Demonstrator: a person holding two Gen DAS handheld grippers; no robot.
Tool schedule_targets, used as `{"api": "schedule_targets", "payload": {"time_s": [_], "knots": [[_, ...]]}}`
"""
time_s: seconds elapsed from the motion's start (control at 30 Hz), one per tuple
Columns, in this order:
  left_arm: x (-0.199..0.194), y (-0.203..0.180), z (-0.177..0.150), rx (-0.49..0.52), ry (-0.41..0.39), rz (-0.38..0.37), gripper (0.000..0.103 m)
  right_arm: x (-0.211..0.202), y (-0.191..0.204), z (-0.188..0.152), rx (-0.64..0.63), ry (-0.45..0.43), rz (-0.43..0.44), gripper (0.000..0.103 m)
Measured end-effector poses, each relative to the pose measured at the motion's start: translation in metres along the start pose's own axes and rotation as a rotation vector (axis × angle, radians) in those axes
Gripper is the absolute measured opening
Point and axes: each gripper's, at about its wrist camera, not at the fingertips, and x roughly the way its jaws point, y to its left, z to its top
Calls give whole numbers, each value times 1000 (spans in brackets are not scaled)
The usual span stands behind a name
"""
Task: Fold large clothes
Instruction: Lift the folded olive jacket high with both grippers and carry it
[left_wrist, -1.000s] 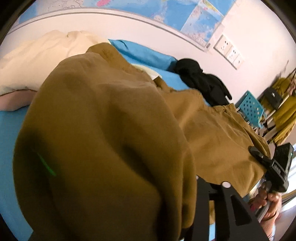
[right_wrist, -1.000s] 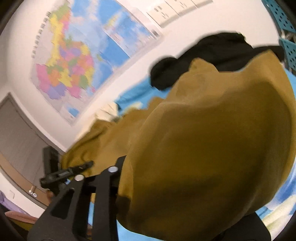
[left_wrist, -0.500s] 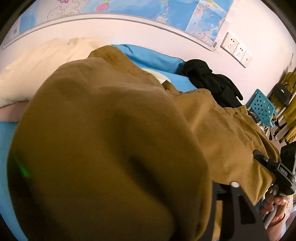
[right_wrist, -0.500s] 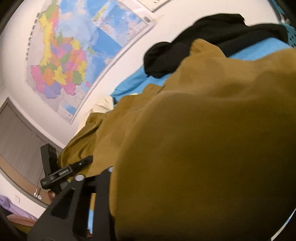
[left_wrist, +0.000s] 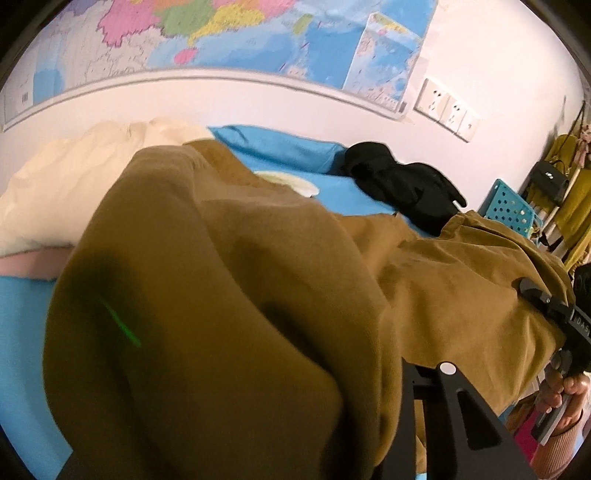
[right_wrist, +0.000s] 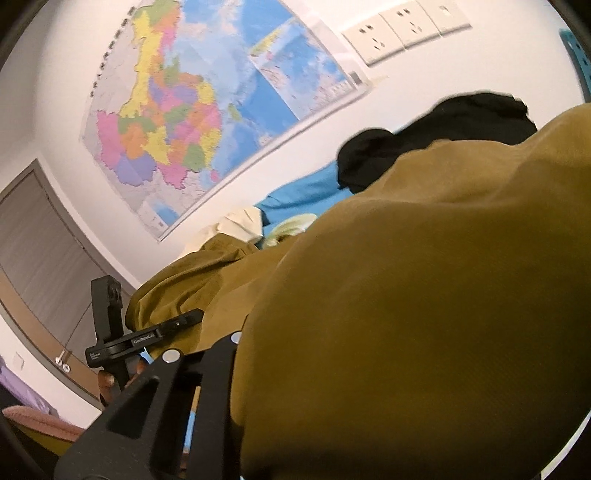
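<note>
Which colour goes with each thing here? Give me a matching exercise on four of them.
Things:
1. large garment
2. crumpled garment by the wall
3. bed sheet
4. perforated crate

Colours:
A. black
B. teal with holes
C. mustard brown
D. plain blue

Pairs: 1-C, 2-A, 3-D, 4-B

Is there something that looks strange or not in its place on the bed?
Nothing looks damaged or spilled. A black garment lies crumpled, unfolded, on the blue sheet near the wall, behind the brown garment, and cream bedding is bunched at the side.
</note>
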Motion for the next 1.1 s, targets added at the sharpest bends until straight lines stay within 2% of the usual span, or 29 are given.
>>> {"api": "schedule_targets", "payload": {"time_s": [0.13, 0.37, 0.6, 1.1], "knots": [[-13, -4, 11, 7, -28, -27, 35, -6, 12, 18, -24, -13, 33, 19], [-45, -11, 34, 49, -126, -34, 34, -22, 38, 42, -94, -86, 75, 19], [-64, -13, 55, 77, -201, -4, 34, -20, 58, 62, -142, -121, 105, 19], [-94, 19, 85, 63, -300, 92, 34, 21, 94, 99, -205, -122, 197, 19]]}}
